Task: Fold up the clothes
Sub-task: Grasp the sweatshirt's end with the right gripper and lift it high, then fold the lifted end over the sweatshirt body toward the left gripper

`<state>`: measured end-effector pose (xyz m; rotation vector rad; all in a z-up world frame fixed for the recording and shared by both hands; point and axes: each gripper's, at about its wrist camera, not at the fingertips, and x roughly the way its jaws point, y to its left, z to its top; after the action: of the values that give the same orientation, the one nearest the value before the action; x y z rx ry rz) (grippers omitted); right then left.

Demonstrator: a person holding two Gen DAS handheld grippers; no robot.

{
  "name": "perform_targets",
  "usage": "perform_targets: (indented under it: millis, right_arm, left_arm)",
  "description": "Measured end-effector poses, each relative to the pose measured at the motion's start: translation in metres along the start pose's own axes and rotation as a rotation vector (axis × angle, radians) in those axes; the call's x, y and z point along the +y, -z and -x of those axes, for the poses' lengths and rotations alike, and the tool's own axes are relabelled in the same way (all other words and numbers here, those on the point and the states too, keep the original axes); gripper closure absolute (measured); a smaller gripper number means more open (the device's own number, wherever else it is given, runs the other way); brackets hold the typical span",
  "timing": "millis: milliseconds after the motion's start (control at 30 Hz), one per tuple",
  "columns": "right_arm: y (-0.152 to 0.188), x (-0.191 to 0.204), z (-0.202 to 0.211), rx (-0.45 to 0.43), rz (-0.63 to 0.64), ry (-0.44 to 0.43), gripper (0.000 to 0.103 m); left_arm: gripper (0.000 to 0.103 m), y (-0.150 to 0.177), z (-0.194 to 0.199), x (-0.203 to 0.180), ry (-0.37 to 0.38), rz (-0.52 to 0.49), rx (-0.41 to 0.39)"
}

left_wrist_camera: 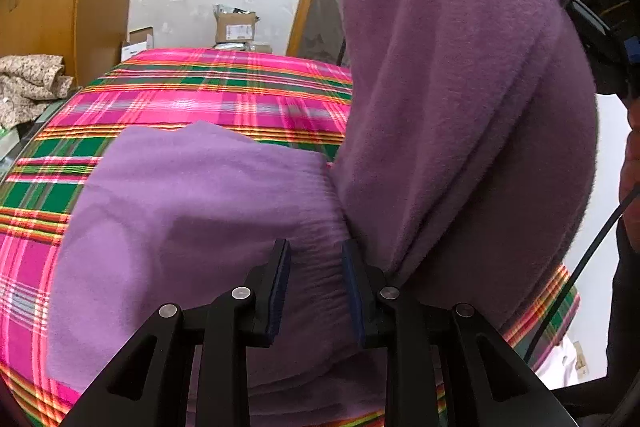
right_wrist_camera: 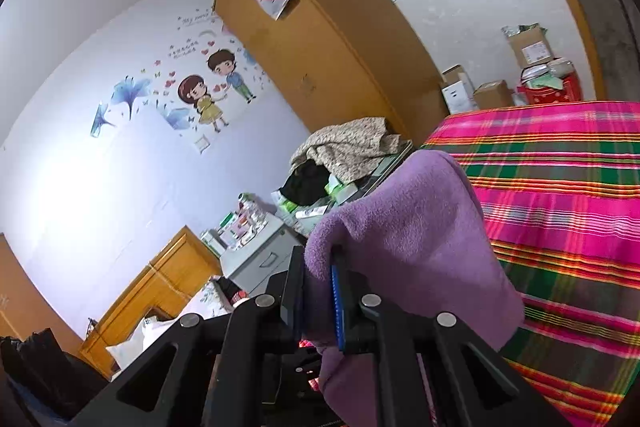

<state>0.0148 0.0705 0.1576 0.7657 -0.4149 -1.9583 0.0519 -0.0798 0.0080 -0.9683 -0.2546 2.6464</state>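
- A purple fleece garment [left_wrist_camera: 192, 227] is seen spread partly flat on a bed covered by a pink and green plaid blanket [left_wrist_camera: 208, 95].
- The left hand-held gripper [left_wrist_camera: 316, 287] is held just over the gathered, ribbed band of the garment, its jaws parted a little with nothing pinched between them.
- One part of the garment is lifted high on the right of the left wrist view, hanging in a tall fold that reaches down to the bed.
- The right hand-held gripper [right_wrist_camera: 318, 301] is clamped on a bunched fold of the purple fleece garment [right_wrist_camera: 416, 239], which is draped over and past its fingers.
- The plaid blanket [right_wrist_camera: 560, 187] is seen beyond the raised cloth in the right wrist view.
- A pile of patterned cloth [right_wrist_camera: 352, 147] is seen beside the bed, in front of a wooden wardrobe [right_wrist_camera: 320, 39].
- Cardboard boxes [left_wrist_camera: 236, 27] are stacked against the wall past the far edge of the bed.
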Motion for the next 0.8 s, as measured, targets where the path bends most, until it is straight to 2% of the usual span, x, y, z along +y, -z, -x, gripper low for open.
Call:
perform_targets:
  millis: [333,567,733,800]
  right_arm:
    - [0.005,-0.005,-0.06,0.109,-0.019,-0.034,0.091]
    - [0.019,-0.017,-0.117,0.223,-0.026,-0.024,0.091]
    - [0.034,-0.027,-0.154,0.3,-0.033,0.006,0.09]
    - [0.04,-0.032,-0.168,0.334,-0.038,0.011,0.087]
  left_arm:
    - [0.076,0.0,0.041,0.046,-0.101,0.102,-0.098]
    - [0.076,0.006,0.066,0.07,-0.159,0.148,-0.131]
    - [0.076,0.014,0.078,0.078,-0.165,0.157,-0.136]
    - [0.076,0.016,0.081,0.077,-0.155,0.152,-0.141]
